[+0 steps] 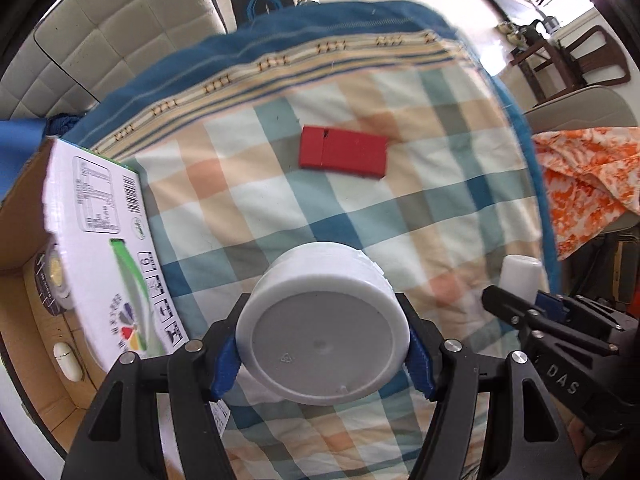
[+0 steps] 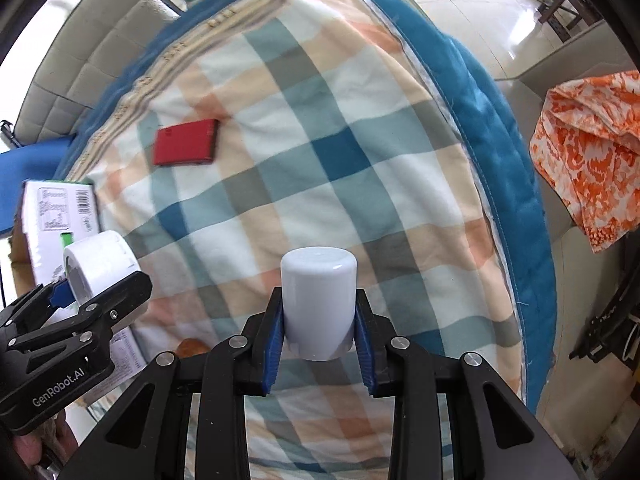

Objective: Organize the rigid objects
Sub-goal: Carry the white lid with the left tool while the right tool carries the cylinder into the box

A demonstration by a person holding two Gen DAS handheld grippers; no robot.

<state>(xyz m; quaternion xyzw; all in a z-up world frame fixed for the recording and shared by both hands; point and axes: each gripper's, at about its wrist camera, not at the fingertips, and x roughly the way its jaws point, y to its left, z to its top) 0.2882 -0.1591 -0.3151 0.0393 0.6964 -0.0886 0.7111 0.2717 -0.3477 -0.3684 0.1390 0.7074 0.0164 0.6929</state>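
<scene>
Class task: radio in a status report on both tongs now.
Left tongs shut on white round jar. Right tongs shut on white cylinder. Red box on blanket, nothing blocking.

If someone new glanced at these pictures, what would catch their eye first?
Probably the white round tub clamped in the left gripper and the white cap clamped in the right gripper, both above the checked blanket. Next, the red box lying alone mid-blanket.

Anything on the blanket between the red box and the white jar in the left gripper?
Nothing: in the left wrist view only bare checked blanket lies between the red box and the white jar.
</scene>
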